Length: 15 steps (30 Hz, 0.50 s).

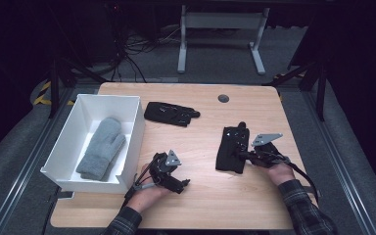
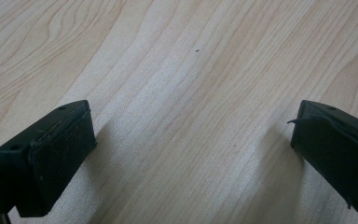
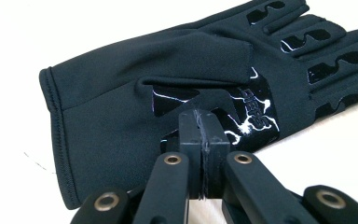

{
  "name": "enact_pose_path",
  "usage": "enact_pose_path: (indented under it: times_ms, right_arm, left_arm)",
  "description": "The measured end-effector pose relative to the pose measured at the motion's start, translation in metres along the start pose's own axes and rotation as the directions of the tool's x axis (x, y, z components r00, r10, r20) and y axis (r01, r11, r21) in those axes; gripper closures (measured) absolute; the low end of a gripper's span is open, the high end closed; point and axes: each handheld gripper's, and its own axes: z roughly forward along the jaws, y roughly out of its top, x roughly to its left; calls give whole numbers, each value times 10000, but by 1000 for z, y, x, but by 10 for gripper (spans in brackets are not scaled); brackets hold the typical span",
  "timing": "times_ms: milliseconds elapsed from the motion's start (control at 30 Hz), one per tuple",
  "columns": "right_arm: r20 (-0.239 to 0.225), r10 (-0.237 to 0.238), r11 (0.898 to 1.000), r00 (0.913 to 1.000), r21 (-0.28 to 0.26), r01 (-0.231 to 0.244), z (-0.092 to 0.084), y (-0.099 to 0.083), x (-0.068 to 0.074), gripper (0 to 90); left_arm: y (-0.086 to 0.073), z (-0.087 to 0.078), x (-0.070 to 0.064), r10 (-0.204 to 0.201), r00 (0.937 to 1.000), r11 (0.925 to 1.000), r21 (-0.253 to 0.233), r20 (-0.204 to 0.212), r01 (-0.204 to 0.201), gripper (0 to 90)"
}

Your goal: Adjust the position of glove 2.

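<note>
The right tongs (image 3: pixel 200 122) were closed, tips against the palm of a black glove (image 3: pixel 135 107) lying flat on the table (image 1: pixel 196 205). The left tongs (image 2: pixel 191 149) stood wide open over bare wood, beside a white box (image 1: pixel 63 142) holding a grey mitten (image 1: pixel 101 147).

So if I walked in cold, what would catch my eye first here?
Probably the white box at the table's left, with a grey mitten lying inside. Then two black gloves on the wood: one glove beside the box, the other glove right in front of the right gripper, whose jaws are shut. The left gripper hangs open over bare table.
</note>
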Motion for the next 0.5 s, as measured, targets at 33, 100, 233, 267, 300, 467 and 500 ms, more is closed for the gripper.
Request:
enact_pose_path:
  times_ms: [33,100,233,267,300,467,500]
  right_arm:
    - [0,0,10000,10000,0,0,0,0,0,900]
    - [-21,14,10000,10000,57,-14,-4,-3,1,900]
    - [-26,-109,9998,9999,180,109,-11,-10,5,900]
    - [-50,-142,9996,9999,252,144,-15,-13,7,900]
    - [-50,-142,9996,9999,252,144,-15,-13,7,900]
    - [-138,-238,9990,9996,372,243,-25,-22,12,900]
    - [-150,-264,9990,9995,370,270,-27,-24,14,900]
  left_arm:
    - [0,0,0,0,10000,10000,0,0,0,1]
    - [0,0,0,10,10000,10000,-5,-2,-10,1]
    - [0,0,0,-3,10000,10000,-3,-5,3,1]
    - [0,0,0,-3,10000,10000,2,-3,3,1]
    - [0,0,0,4,10000,10000,-4,-3,-4,1]
    - [0,0,0,-6,10000,10000,6,-13,6,2]
    - [0,0,0,-11,10000,10000,3,-14,11,1]
